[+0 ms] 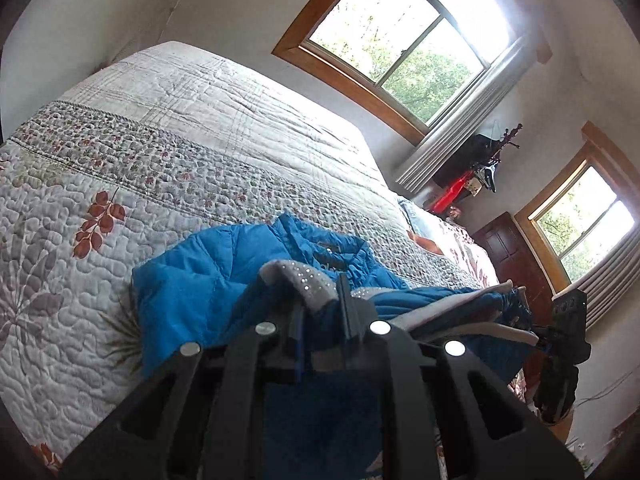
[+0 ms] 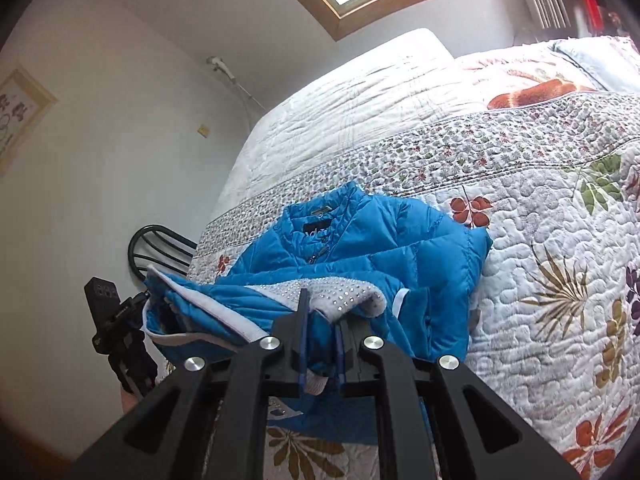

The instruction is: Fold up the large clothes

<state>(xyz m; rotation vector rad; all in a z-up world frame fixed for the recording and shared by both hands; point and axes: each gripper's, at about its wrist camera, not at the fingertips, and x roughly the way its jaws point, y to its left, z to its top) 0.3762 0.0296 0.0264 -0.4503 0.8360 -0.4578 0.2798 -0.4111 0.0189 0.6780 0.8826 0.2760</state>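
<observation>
Closest in, each hand-held gripper pinches the blue jacket's grey rhinestone-studded edge: the left hand-held gripper (image 1: 322, 312) and the right hand-held gripper (image 2: 320, 320) both have fingers pressed onto the fabric. Beyond the fingertips, the blue jacket (image 2: 360, 248) lies folded on the bed (image 2: 540, 280), collar farthest away, with the window (image 1: 400, 44) past the quilt.

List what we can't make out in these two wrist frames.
- Lower part of the blue jacket: left wrist view, hidden behind the left tongs.
- Jacket hem: right wrist view, covered by the right tongs and their frame.
- Collar label: too small to read.
- Right tongs in left view: tips buried in fabric.
</observation>
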